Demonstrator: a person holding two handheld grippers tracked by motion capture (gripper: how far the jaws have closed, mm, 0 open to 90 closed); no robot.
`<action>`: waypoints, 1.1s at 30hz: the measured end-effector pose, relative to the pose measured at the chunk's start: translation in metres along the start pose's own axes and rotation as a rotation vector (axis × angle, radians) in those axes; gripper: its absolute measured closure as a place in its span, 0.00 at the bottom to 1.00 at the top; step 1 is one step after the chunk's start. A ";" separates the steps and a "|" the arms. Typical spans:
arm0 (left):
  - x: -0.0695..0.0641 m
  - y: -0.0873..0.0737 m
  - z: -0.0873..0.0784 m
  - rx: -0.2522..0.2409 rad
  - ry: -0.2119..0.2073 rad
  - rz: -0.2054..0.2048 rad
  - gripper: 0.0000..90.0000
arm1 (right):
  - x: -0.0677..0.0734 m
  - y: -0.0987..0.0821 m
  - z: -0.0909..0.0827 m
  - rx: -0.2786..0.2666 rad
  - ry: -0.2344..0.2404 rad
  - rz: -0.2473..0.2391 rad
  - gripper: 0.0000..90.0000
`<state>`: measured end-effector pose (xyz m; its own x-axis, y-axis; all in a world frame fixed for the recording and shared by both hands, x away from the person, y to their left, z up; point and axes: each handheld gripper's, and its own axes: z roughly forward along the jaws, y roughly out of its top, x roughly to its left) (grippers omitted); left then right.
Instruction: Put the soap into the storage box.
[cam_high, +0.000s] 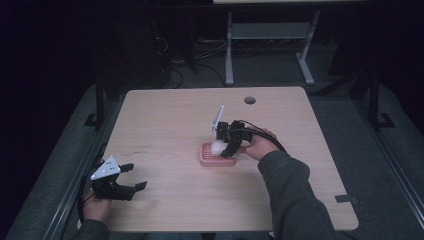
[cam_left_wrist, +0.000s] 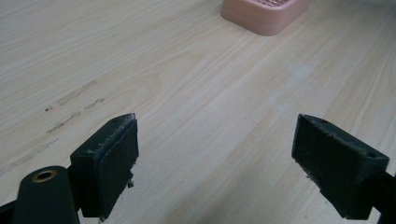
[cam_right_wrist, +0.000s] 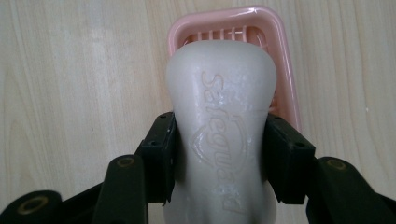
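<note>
A white bar of soap (cam_right_wrist: 219, 121) with raised lettering sits clamped between the jaws of my right gripper (cam_right_wrist: 219, 154), held just above a pink slotted soap dish (cam_right_wrist: 280, 56). From above, the right gripper (cam_high: 222, 146) hangs over the soap dish (cam_high: 210, 159) near the table's middle, the soap (cam_high: 217, 147) showing as a pale lump at its tip. My left gripper (cam_high: 134, 176) rests at the table's near left corner, open with nothing between its pads (cam_left_wrist: 112, 163). The soap dish (cam_left_wrist: 266, 16) lies far ahead of it.
The wooden table (cam_high: 165, 125) has a round cable hole (cam_high: 250, 100) near its far edge and faint scuff marks (cam_left_wrist: 70, 105) on the left side. A metal frame (cam_high: 270, 45) stands on the floor beyond the table.
</note>
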<state>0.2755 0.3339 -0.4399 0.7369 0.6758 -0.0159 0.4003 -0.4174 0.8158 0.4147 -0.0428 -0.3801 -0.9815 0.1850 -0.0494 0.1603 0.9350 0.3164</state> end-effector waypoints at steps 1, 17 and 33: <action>0.000 0.000 0.000 0.000 0.000 0.000 0.15 | 0.000 0.002 0.000 0.000 0.002 0.000 0.54; 0.000 0.000 0.000 -0.001 0.000 0.002 0.15 | -0.005 0.007 0.011 0.007 0.014 0.004 0.54; 0.000 0.000 0.001 -0.003 -0.001 0.000 0.15 | -0.011 0.008 0.022 0.020 0.026 0.019 0.54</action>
<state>0.2761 0.3335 -0.4400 0.7378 0.6748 -0.0163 0.3985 -0.4159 0.8175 0.4291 -0.0308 -0.3975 -0.9805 0.1955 -0.0184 0.1813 0.9373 0.2976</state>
